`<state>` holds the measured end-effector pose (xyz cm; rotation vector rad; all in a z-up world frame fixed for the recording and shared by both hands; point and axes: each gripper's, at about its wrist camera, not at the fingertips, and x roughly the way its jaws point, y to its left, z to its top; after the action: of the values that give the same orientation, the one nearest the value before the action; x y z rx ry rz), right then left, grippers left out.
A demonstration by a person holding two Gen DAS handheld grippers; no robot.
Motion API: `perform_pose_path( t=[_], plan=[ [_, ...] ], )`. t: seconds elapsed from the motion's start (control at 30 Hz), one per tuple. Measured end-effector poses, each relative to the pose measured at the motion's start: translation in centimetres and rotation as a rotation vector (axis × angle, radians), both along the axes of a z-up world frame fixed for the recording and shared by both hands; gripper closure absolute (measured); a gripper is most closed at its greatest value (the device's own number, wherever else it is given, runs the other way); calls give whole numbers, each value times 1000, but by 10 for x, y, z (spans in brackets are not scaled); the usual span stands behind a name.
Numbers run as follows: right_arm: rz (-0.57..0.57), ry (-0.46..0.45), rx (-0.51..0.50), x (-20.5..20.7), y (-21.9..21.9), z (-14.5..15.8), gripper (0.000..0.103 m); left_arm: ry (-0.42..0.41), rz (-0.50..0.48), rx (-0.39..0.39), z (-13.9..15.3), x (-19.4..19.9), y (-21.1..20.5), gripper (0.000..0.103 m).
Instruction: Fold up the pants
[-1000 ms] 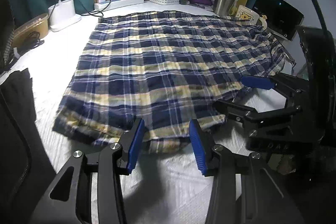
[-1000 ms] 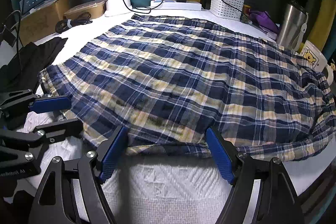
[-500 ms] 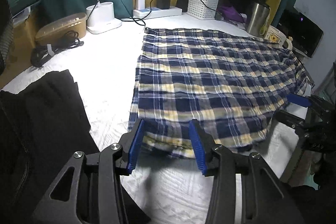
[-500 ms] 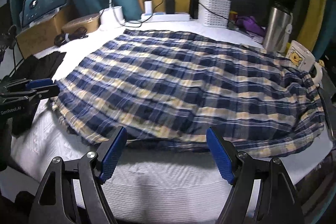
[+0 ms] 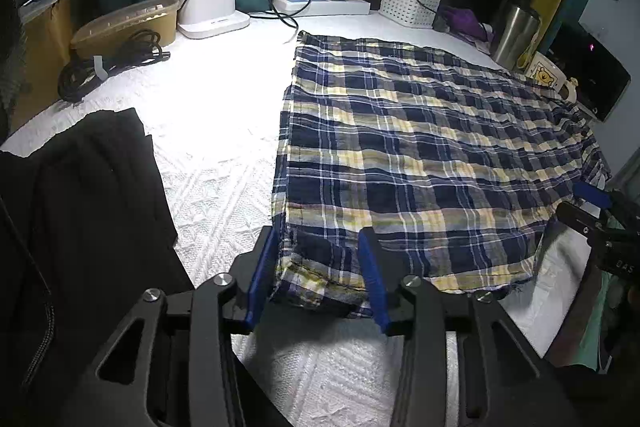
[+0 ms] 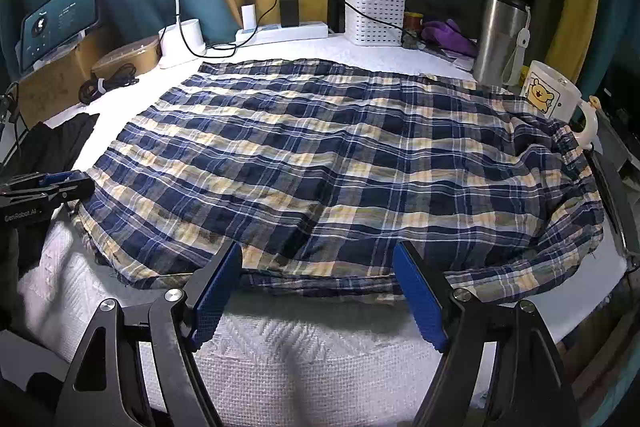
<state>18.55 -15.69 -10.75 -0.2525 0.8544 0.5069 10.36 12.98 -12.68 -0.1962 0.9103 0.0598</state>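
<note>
White tabletop (image 6: 280, 347): one plaid pants (image 6: 320, 155); left gripper (image 5: 322, 271) closing around hem, right gripper (image 6: 320, 291) spread.

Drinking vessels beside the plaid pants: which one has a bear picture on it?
The white mug, with its handle; the taller steel tumbler beside it is plain metal, no picture.

The left gripper (image 6: 48, 187) body bears the white lettering "GenRobot.AI" in the right wrist view. The right gripper (image 5: 592, 207) body shows a partial marking, "DAS"; the screen (image 6: 60, 19) text is illegible.
</note>
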Motion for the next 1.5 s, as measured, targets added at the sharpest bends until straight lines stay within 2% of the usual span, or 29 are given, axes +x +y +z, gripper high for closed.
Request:
perform_pose_path(
  t=[0.03, 0.1, 0.2, 0.23, 0.33, 0.57, 0.93, 1.07, 1.13, 1.2, 1.23, 1.43, 1.5],
  plan=[
    [2, 1, -2, 0, 1, -1, 24, -4, -3, 6, 1, -1, -1, 71],
    [3, 4, -3, 0, 2, -2, 24, -10, -5, 22, 3, -2, -2, 86],
    [4, 6, -5, 0, 3, -3, 24, -25, -15, 35, 6, -5, -2, 98],
    [4, 7, -5, 0, 3, -4, 24, -29, -20, 44, 6, -6, -4, 99],
    [6, 11, -10, 1, 4, -5, 24, -47, -14, 61, 8, -8, -3, 100],
    [22, 26, -31, 3, 10, -11, 24, -51, 38, 23, 2, -10, 10, 100],
    [26, 53, -35, 7, 10, -17, 24, -12, 40, 30, -1, -10, 9, 100],
    [24, 47, -19, 8, 6, -11, 23, -10, 47, 38, 11, -9, 10, 97],
    [9, 38, -10, 10, 1, -7, 15, -14, 65, 49, 18, -8, 14, 92],
    [-11, 28, 4, 13, -5, -3, 13, -25, 80, 60, 24, -7, 18, 74],
    [-17, 27, 7, 14, -8, -2, 13, -29, 84, 58, 26, -6, 19, 70],
    [-63, 14, 23, 25, -24, 7, 13, -56, 55, 51, 37, 8, 11, 66],
    [-73, 13, 27, 29, -29, 9, 13, -62, 37, 54, 39, 14, 3, 60]
  ],
)
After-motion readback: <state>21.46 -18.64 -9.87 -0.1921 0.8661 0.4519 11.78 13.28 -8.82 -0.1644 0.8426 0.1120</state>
